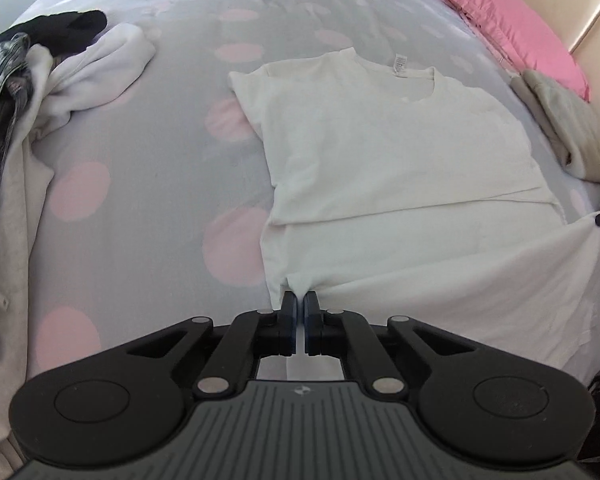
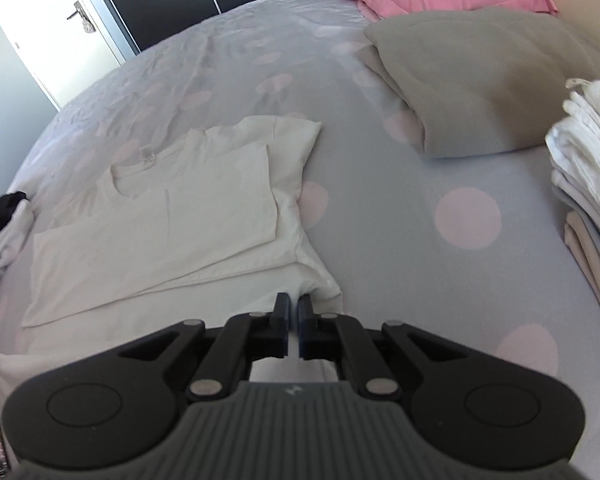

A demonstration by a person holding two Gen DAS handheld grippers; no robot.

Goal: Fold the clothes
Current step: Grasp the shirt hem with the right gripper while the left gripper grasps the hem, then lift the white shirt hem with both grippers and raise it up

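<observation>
White T-shirt [image 1: 380, 152] lies on the bed [image 1: 148, 184], centre of frame, both sides already folded inward, collar toward the top. Left claw [image 1: 299, 300] is clamped on the hem's left corner, bottom centre of the left wrist view. Right claw [image 2: 293, 303] is clamped on the hem's right corner. Hem edge lifted between the 2 claws. Unfolded laundry pile [image 1: 40, 80] at upper left.

Both wrist views look steeply down, close, sharing the white T-shirt [image 1: 380, 152].
</observation>
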